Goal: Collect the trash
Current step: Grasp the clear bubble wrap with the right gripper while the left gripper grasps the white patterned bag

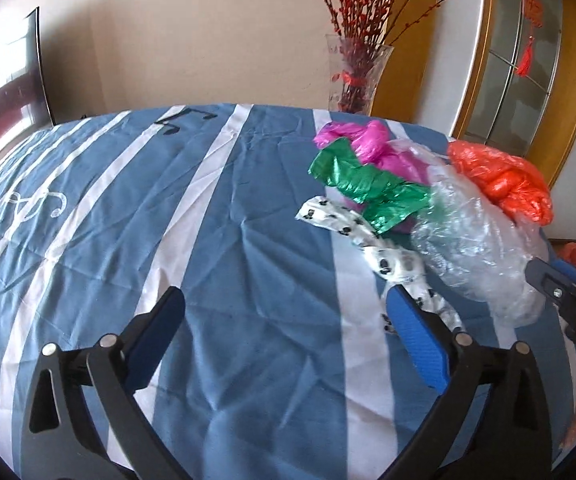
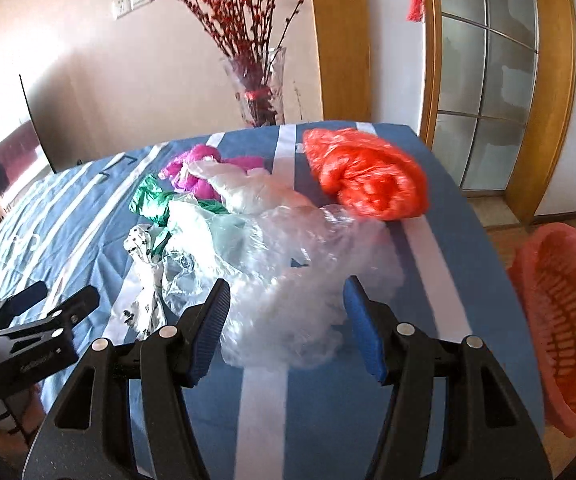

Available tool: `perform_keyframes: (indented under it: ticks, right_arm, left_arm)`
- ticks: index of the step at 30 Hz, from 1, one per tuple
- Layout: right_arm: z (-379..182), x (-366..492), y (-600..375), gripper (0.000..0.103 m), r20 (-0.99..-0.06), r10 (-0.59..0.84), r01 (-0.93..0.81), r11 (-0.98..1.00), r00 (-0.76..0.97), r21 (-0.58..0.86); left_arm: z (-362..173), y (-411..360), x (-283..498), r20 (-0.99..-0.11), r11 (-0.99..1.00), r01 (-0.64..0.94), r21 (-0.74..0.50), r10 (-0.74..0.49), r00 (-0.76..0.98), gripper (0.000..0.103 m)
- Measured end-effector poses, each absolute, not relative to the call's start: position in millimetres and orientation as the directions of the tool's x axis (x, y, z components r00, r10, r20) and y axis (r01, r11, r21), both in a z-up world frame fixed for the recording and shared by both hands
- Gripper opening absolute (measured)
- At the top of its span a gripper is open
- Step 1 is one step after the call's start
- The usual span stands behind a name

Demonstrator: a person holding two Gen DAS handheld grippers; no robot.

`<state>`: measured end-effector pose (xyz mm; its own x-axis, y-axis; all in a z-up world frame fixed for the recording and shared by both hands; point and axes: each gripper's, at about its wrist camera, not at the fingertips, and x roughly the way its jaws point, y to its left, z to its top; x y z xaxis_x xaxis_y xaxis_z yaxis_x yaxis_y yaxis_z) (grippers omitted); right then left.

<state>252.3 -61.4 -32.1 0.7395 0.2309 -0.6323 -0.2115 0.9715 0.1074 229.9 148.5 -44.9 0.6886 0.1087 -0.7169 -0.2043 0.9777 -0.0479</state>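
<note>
A heap of crumpled plastic bags lies on the blue-and-white striped cloth (image 1: 248,208). It holds a magenta bag (image 1: 368,144), a green bag (image 1: 368,184), a white bag with black print (image 1: 388,260), a clear bag (image 1: 472,240) and an orange bag (image 1: 500,176). My left gripper (image 1: 284,300) is open wide over bare cloth, its right finger beside the printed bag. My right gripper (image 2: 286,300) is open with the clear bag (image 2: 288,272) lying between its fingers, blurred and not pinched. The left gripper (image 2: 60,298) shows at the lower left in the right wrist view.
A reddish basket (image 2: 560,320) lined with a thin bag stands off the table's right edge. A glass vase (image 2: 256,88) with red branches stands behind the table's far edge. A dark screen (image 1: 8,92) is at the far left, a glass door (image 2: 484,80) at the right.
</note>
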Motion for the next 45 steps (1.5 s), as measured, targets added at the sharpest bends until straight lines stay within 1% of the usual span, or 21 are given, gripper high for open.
perform_keyframes:
  ticks: [3,5,7,8,10,12,16,25,32,35,36,37,38,41,43,44,45]
  right_arm:
    - [-39.7,259.5,-58.5,0.059,-0.658,0.219,-0.2,0.974,0.721,0.106]
    - [-43.4,261.1,-60.2,0.05,-0.674,0.221,-0.198,0.974,0.705,0.112]
    - [-47.5,260.9,-61.5,0.035,-0.689,0.219,-0.198,0.974,0.691,0.111]
    - [-48.6,260.3,-61.1,0.031,-0.691,0.217,-0.197,0.974,0.69,0.109]
    - [-48.9,257.8,-62.4,0.02,-0.693,0.214,-0.197,0.975,0.689,0.106]
    - [-47.3,254.5,-64.9,0.016,-0.689,0.219,-0.195,0.974,0.691,0.114]
    - [-40.4,246.7,-73.5,0.013,-0.67,0.226,-0.187,0.973,0.707,0.131]
    - [-21.3,208.3,-112.3,0.013,-0.606,0.217,-0.148,0.976,0.765,0.162]
    - [-19.1,195.3,-151.9,0.013,-0.595,0.136,-0.049,0.986,0.792,0.159]
    - [-21.6,196.0,-168.1,0.013,-0.602,0.107,-0.005,0.985,0.792,0.17]
    - [-22.9,195.9,-173.0,0.013,-0.604,0.1,0.008,0.985,0.79,0.173]
    - [-23.6,194.6,-177.4,0.013,-0.606,0.096,0.015,0.984,0.79,0.176]
    - [-24.0,193.6,-181.0,0.013,-0.607,0.091,0.023,0.984,0.789,0.177]
    - [-26.4,193.0,-187.8,0.013,-0.612,0.082,0.038,0.983,0.787,0.181]
    - [-27.8,192.8,-190.7,0.013,-0.613,0.081,0.042,0.982,0.786,0.185]
    - [-28.5,192.9,-191.8,0.013,-0.614,0.082,0.044,0.981,0.785,0.187]
    - [-29.2,192.1,-192.8,0.013,-0.614,0.083,0.044,0.981,0.785,0.189]
  left_arm:
    - [-46.5,152.3,231.0,-0.724,0.977,-0.205,-0.057,0.101,0.683,0.099]
    - [-46.9,154.5,231.7,-0.726,0.978,-0.202,-0.06,0.096,0.681,0.099]
    - [-46.8,155.2,232.3,-0.726,0.979,-0.194,-0.069,0.085,0.683,0.099]
    - [-46.8,155.3,232.9,-0.727,0.979,-0.192,-0.07,0.082,0.682,0.099]
    - [-47.4,155.6,233.9,-0.729,0.98,-0.186,-0.077,0.072,0.681,0.099]
    - [-47.2,155.3,232.9,-0.727,0.98,-0.18,-0.088,0.061,0.684,0.099]
    - [-47.5,154.6,231.4,-0.721,0.98,-0.147,-0.132,0.007,0.692,0.099]
    - [-43.2,129.7,237.7,-0.721,0.984,-0.081,-0.156,-0.057,0.69,0.099]
    - [-48.0,106.7,259.6,-0.75,0.989,-0.077,-0.123,-0.042,0.661,0.098]
    - [-54.3,97.0,269.7,-0.768,0.992,-0.079,-0.098,-0.025,0.639,0.084]
    - [-55.7,96.5,272.3,-0.775,0.992,-0.081,-0.098,-0.025,0.631,0.076]
    - [-58.7,95.4,275.6,-0.783,0.991,-0.084,-0.102,-0.028,0.621,0.071]
    - [-60.9,95.2,277.7,-0.787,0.991,-0.089,-0.103,-0.026,0.616,0.07]
    - [-60.9,91.9,279.0,-0.783,0.992,-0.091,-0.083,-0.008,0.622,0.059]
    - [-61.0,91.7,279.7,-0.783,0.993,-0.09,-0.078,-0.005,0.622,0.043]
    - [-61.0,91.9,279.8,-0.784,0.993,-0.09,-0.077,-0.004,0.621,0.038]
    - [-60.7,92.9,278.9,-0.784,0.993,-0.089,-0.081,-0.008,0.621,0.03]
